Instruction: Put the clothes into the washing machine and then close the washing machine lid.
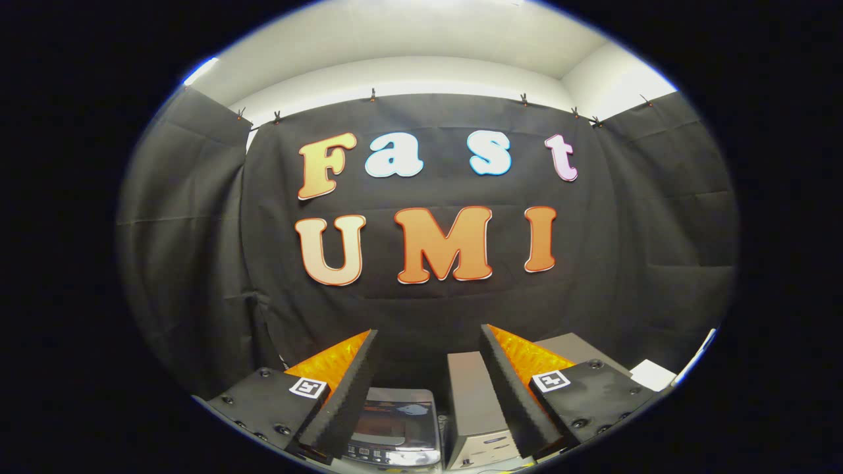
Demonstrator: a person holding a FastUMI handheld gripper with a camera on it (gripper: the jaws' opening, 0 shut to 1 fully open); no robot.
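Two fingers of the claw [428,342] are standing wide apart, gripping nothing, with bare air between them and the booth's black cloth wall [658,217] hanging beyond. Low between the fingers, a small washing machine [394,428] is sitting with its dark top lid lying flat and its button panel facing toward the claw; its long axis is running away toward the wall. Just beside it, a grey box-like unit [471,401] is standing, partly hidden by one finger. Small square marker tags [308,387] are showing on the finger mounts; no writing is legible.
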